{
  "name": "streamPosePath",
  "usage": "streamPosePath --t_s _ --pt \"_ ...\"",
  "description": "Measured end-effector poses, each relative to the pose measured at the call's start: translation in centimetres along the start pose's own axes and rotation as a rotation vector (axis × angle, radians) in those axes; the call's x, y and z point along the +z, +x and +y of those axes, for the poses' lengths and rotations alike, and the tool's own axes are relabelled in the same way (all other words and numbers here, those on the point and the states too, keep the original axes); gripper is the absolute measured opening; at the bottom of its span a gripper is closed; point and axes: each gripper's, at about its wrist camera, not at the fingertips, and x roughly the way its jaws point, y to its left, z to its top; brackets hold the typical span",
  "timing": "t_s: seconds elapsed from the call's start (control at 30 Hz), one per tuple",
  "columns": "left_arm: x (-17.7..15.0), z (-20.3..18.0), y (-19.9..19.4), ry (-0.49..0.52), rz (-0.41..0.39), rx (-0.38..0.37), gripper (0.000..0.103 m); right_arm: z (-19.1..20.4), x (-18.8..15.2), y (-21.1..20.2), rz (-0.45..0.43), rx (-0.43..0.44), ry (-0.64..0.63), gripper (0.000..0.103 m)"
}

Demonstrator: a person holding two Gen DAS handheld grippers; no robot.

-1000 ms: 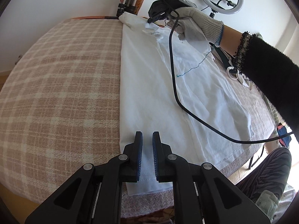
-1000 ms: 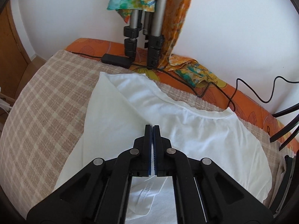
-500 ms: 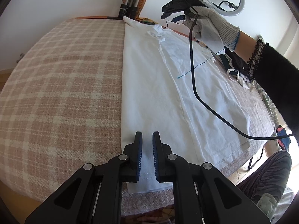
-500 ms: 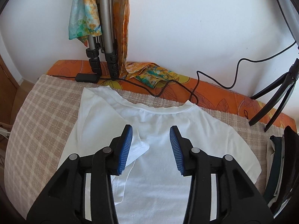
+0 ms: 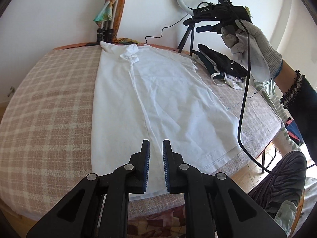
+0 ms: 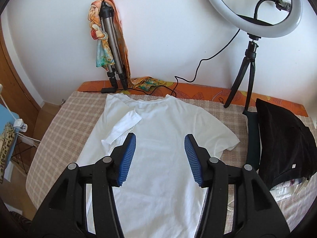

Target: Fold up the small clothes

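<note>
One side fold appears done on the white T-shirt (image 6: 164,138); that is my reading of progress. It lies flat on the checked cloth (image 6: 65,130) directly ahead of both my grippers, neckline at the far end near the wall. Seen from the right gripper (image 6: 160,159), the side of the shirt ahead and to its left is turned in over the body, with the short sleeve (image 6: 122,125) lying diagonally on top. The sleeve ahead and to the right is still spread out flat, unfolded.

Right gripper: jaws opening, a wide gap, nothing between the pads; the shirt lies below and beyond them. I judge this hand has let go of the fabric.

Left gripper (image 5: 156,165): jaws narrow, a slim gap showing, hovering over the hem end of the shirt. I cannot see fabric pinched between the pads; the long crease of the folded side runs away from just beyond its tips.

Remaining, by my estimate: fold in the right side and sleeve, then fold the length from hem to neck. A dark pile of clothes (image 6: 281,140) sits off to the right of the right gripper, possibly more to do.

Writing: "DAS" in pale letters on the right gripper body (image 5: 206,10), seen from the left camera. No other legible labels.
</note>
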Motion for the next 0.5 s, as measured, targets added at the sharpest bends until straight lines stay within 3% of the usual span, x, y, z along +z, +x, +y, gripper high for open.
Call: streamPosePath --t_s 0.23,0.5 --pt "0.0 -6.2 1.6 0.116 0.019 -0.101 0.011 -6.5 -5.2 -6.6 -0.051 -0.004 0.098 0.057" --pt "-0.3 -12.0 5.3 0.187 0.089 -0.198 0.011 -13.6 -8.9 -9.4 -0.069 -0.022 0.234 0.06"
